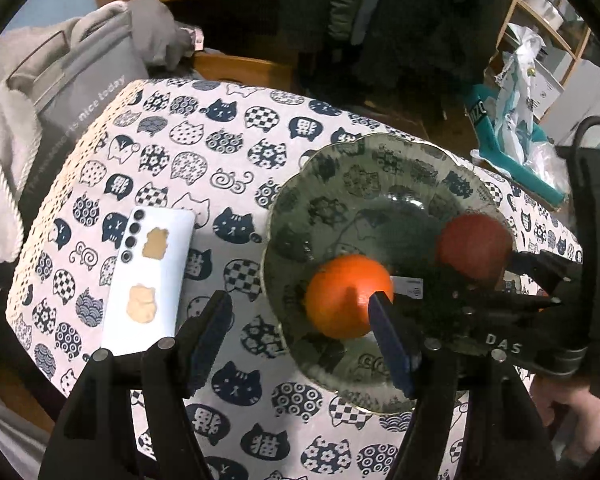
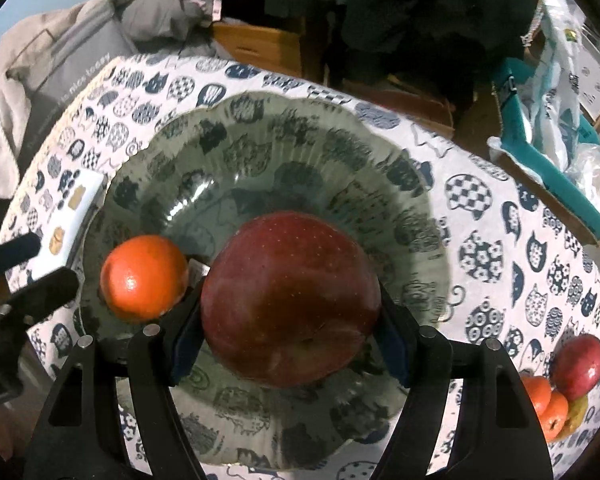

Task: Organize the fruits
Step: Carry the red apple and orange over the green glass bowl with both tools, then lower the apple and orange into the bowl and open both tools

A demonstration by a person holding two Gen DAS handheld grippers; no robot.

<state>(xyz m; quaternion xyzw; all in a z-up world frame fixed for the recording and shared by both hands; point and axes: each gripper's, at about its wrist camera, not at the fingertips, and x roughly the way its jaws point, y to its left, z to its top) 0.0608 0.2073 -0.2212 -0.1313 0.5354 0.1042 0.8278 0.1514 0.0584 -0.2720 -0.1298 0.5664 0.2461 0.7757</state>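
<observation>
R gripper (image 2: 290,320) clamped on apple (image 2: 290,300) at widest girth, over bowl (image 2: 300,128). Apple heavy, waxy, bruises: grip firm, no squeeze. L gripper (image 1: 300,312) jaws apart, empty, beside orange (image 1: 346,296) in bowl. Glass fragile.

The far half of the glass bowl (image 2: 260,128) lies bare. Its near half is crowded by the orange (image 2: 144,278) and the apple (image 2: 290,300), almost touching. Left of the bowl, a phone (image 1: 148,276) blocks the surface (image 1: 228,148); more fruit (image 2: 564,384) sits right.
</observation>
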